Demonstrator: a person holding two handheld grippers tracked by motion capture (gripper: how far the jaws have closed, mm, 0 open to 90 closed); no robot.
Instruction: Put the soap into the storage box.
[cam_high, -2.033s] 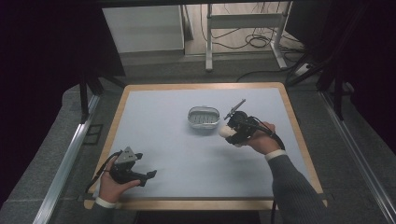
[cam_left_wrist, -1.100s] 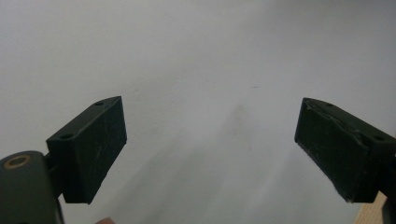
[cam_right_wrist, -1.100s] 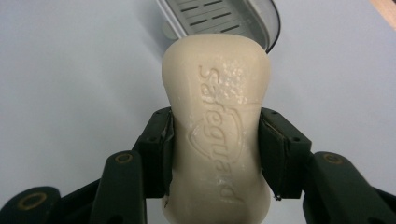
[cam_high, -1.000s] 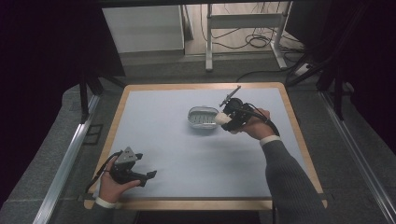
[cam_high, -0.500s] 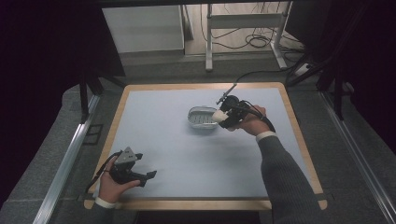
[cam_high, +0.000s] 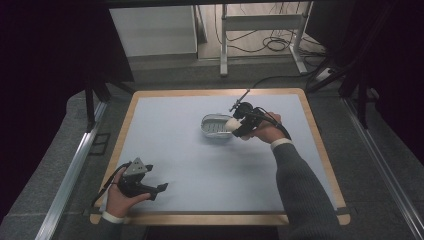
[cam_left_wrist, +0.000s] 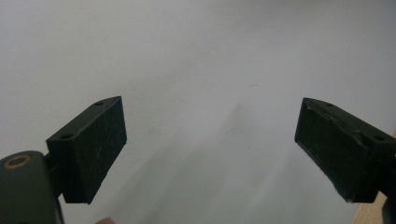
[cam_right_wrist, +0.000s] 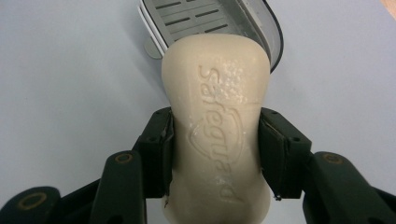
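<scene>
A cream bar of soap (cam_right_wrist: 217, 121) with raised lettering is clamped between the jaws of my right gripper (cam_right_wrist: 215, 149). In the high view the right gripper (cam_high: 239, 125) holds the soap (cam_high: 232, 123) at the right rim of a grey slotted soap dish (cam_high: 215, 125) near the table's middle. The dish (cam_right_wrist: 210, 21) lies just beyond the soap's far end in the right gripper view. My left gripper (cam_high: 159, 189) rests near the front left corner, its jaws wide apart over bare table, fingertips (cam_left_wrist: 91, 147) with nothing between them.
The table (cam_high: 200, 165) has a pale blue-grey top and a wooden border. A metal rail (cam_high: 70, 170) runs along the left side, and a desk frame with cables (cam_high: 270, 45) stands on the floor behind.
The right gripper has carried the soap up and to the left, from in front of the dish to its right rim. The left gripper has stayed still.
</scene>
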